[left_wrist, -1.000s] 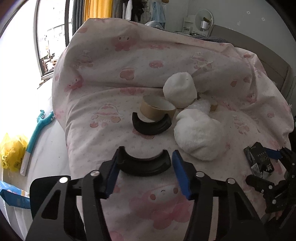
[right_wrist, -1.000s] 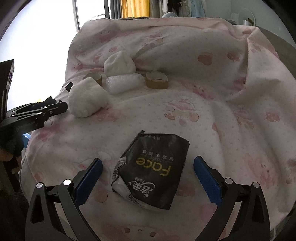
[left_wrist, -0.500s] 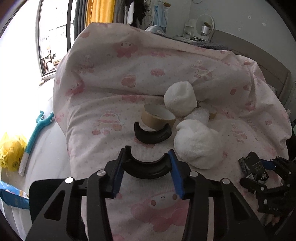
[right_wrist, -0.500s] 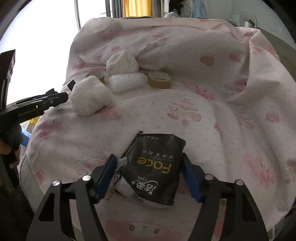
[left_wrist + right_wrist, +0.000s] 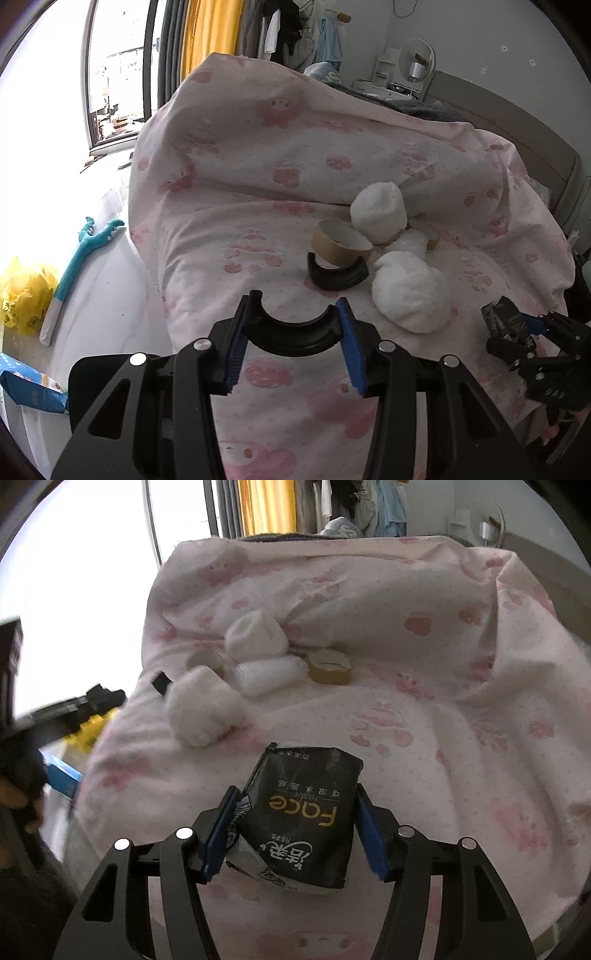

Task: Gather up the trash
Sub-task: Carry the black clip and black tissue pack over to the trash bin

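Observation:
My left gripper point(image 5: 293, 339) is shut on a black curved plastic piece point(image 5: 293, 338), held above the pink quilt. A second black curved piece point(image 5: 338, 275) lies ahead, against a brown tape roll point(image 5: 338, 243). Two white fluffy wads point(image 5: 408, 293) point(image 5: 378, 212) lie to the right of the roll. My right gripper point(image 5: 293, 829) is shut on a black tissue pack point(image 5: 303, 819) and shows at the right edge of the left wrist view point(image 5: 524, 332). In the right wrist view, the wads point(image 5: 201, 710), a bubble-wrap roll point(image 5: 269, 672) and another tape roll point(image 5: 330, 666) lie further back.
The pink patterned quilt point(image 5: 258, 166) covers the bed and bulges up behind the trash. On the floor at left lie a yellow bag point(image 5: 24, 295), a teal brush point(image 5: 79, 258) and a blue pack point(image 5: 31, 393). A headboard point(image 5: 517, 122) stands at the right.
My left gripper closed on the black curved piece and lifted it, pulling back. My right gripper closed on the tissue pack and raised it off the quilt.

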Demonstrator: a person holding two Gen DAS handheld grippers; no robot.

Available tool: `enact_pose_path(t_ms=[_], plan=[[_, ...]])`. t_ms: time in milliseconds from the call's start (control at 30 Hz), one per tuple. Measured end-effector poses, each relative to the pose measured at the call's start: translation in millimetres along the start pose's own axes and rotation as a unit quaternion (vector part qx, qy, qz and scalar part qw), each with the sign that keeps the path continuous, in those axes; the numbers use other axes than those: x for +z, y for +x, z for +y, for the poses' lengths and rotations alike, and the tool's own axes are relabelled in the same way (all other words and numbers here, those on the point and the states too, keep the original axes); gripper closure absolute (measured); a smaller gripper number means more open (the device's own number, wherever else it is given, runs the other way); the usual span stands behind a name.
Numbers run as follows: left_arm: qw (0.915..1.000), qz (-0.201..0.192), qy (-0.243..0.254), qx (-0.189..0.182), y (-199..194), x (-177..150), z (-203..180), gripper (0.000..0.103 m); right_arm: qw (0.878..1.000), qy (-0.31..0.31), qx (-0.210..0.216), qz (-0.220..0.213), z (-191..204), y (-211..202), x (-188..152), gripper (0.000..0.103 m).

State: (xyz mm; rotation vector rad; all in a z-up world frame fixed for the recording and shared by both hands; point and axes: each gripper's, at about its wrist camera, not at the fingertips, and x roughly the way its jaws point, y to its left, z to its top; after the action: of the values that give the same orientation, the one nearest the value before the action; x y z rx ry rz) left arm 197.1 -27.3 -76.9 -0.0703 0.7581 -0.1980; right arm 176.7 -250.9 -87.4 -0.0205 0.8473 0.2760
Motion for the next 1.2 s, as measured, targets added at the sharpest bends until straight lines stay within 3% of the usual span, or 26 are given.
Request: enact_pose_path(t_ms=[300,500,800,1200], plan=[[0.9996,0.013,-0.012,0.024,-8,-10,32,0.055,0.999,0.028,0.022,-0.023,13,-7,22,0.041],[0.9976,0.044,-0.021,0.050,-7,-26,61,0.055,0.997,0.044,0.044,-0.039,33,-14,39,0.041],[0.9930,0.084,-0.031,0.078,3,-49,94,0.055,0.996,0.037,0.071,-0.050,62,-20,50,0.041],[0.9859,0.130,-0.070,0.079,17,-72,132,0.054,0.993,0.000,0.111,-0.032,114,-10,59,0.041]])
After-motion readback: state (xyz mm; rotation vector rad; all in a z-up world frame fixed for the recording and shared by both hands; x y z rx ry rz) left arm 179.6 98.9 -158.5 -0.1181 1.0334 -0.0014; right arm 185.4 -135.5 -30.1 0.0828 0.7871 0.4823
